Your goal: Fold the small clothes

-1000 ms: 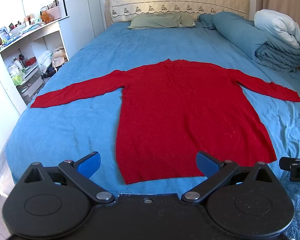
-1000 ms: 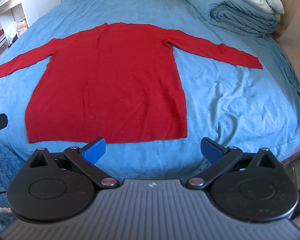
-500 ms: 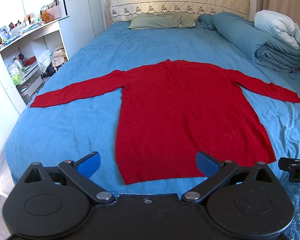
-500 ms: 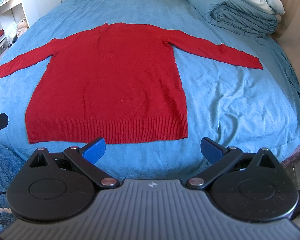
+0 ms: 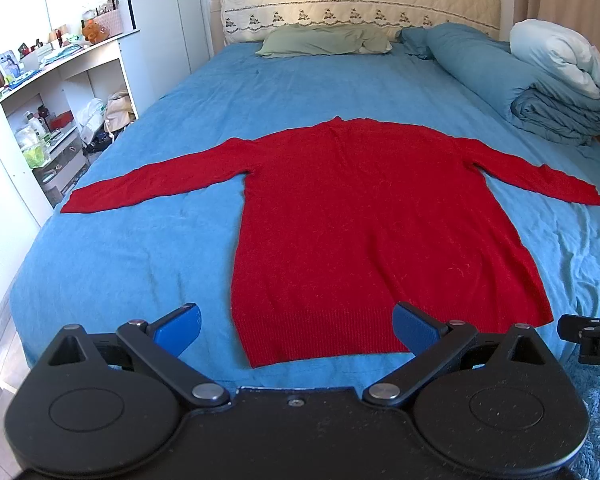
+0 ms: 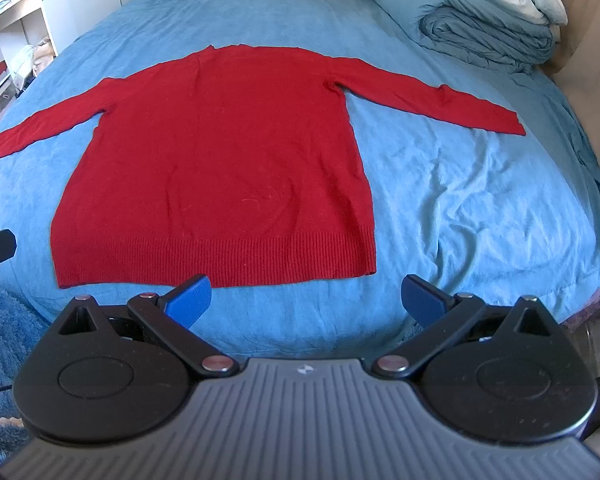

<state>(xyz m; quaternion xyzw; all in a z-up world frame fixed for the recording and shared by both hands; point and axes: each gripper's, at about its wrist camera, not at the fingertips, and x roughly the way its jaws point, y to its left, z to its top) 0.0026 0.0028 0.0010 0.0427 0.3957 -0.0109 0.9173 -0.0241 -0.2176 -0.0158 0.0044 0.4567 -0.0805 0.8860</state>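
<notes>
red knit sweater (image 5: 364, 216) lies flat on the blue bed sheet (image 5: 140, 264), back or front up (cannot tell which), both sleeves spread wide, ribbed hem (image 6: 220, 258) toward the foot of the bed; no fold made yet by my read

left gripper (image 5: 296, 326) has its jaws spread wide, nothing between them, hovering just short of the hem near its left half; right gripper (image 6: 306, 298) likewise spread and empty, off the hem's right corner; neither touches cloth

risks from here:
- knit is thin and lies tight on the sheet; a low pinch at the hem likely grabs sheet along with it, so the lift drags bedding and skews the whole garment
- sweater probably has two layers; catching only the top one opens the body up instead of folding it
- left sleeve (image 5: 152, 184) reaches close to the bed edge by the white shelf unit (image 5: 40, 120); a sloppy pull could slide the cuff off the side
- right sleeve (image 6: 428, 100) has a small ripple mid-length and the sheet under it is creased; folding over that likely traps a wrinkle
- knit stretches; uneven pull between the two grippers would give a crooked fold line
- rolled blue duvet (image 6: 484, 36) is well apart, not a likely obstacle
</notes>
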